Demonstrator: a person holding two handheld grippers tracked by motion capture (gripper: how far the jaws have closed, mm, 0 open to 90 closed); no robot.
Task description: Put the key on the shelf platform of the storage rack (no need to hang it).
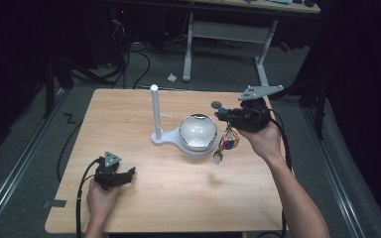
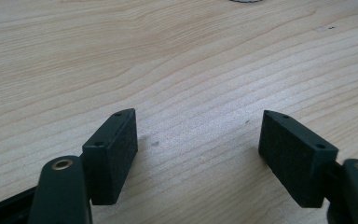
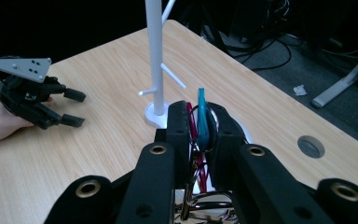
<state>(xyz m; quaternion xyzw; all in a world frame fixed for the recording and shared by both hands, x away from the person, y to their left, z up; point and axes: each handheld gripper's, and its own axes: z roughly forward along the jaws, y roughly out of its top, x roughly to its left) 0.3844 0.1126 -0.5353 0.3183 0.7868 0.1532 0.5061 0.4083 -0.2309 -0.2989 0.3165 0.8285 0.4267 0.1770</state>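
A white stand (image 1: 154,111) with a tall pole and short side pegs rises from the middle of the table; its base joins a shiny round dish (image 1: 197,131). My right gripper (image 1: 220,115) hovers just right of the dish, shut on a bunch of keys (image 1: 228,141) that dangles below it with red, blue and white pieces. In the right gripper view teal and red tabs of the keys (image 3: 201,116) are pinched in the right gripper (image 3: 199,123), with the stand's pole (image 3: 155,56) beyond. My left gripper (image 1: 129,173) rests open near the front left, its span (image 2: 198,140) holding nothing.
The wooden table (image 1: 144,208) has a round cable hole (image 1: 216,104) behind the right gripper. The left gripper (image 3: 72,108) lies beyond the stand in the right gripper view. Cables and a desk frame (image 1: 263,54) stand on the dark floor past the far edge.
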